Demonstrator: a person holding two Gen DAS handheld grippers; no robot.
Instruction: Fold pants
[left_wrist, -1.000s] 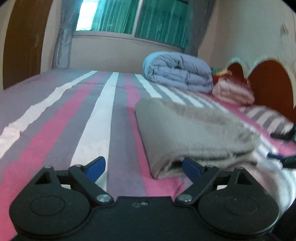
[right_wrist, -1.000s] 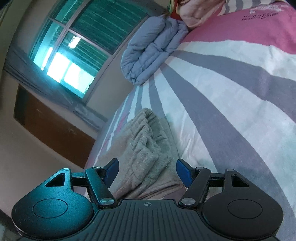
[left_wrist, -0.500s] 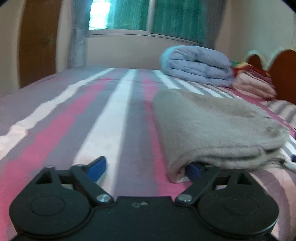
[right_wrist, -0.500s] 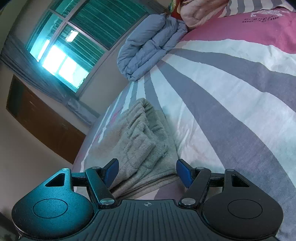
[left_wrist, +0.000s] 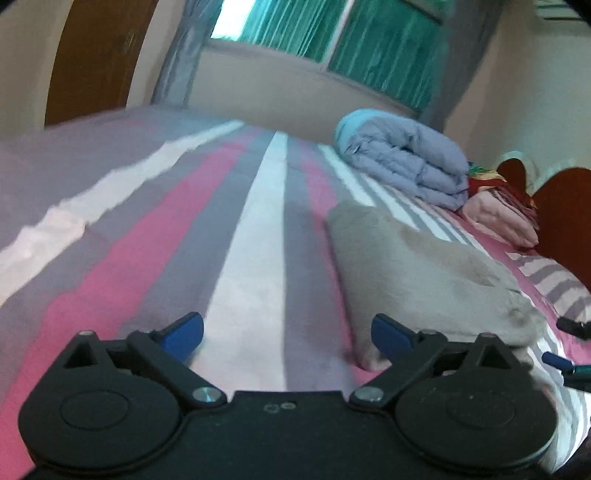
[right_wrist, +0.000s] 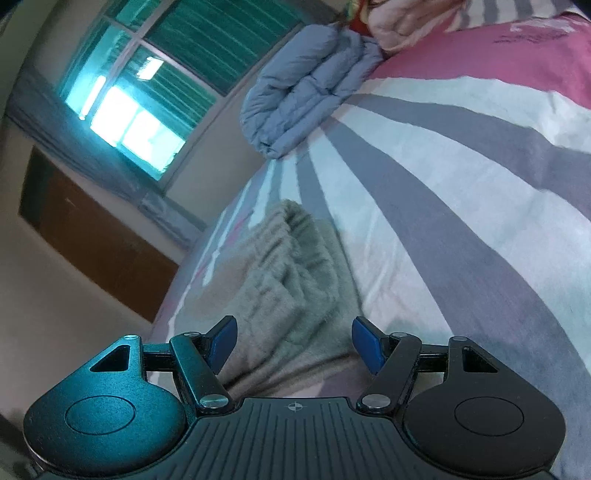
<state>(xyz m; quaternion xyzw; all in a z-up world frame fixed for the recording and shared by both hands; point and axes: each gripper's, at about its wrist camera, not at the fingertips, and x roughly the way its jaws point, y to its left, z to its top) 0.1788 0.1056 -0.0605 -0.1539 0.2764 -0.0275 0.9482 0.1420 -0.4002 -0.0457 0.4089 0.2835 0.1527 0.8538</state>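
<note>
While the grey pants (left_wrist: 424, 273) lie folded in a bundle on the striped bed (left_wrist: 243, 266), the left tongs (left_wrist: 288, 334), whose jaws have just been opening, stand wide with only sheet between them. The right tongs (right_wrist: 291, 341) gape apart, with the bundle's edge between them but not pinched. A careless nudge from either could spill the loose layers open.

Faint dark lettering on the pink bedsheet stripe (right_wrist: 532, 33), perhaps words, too blurred to read.
</note>
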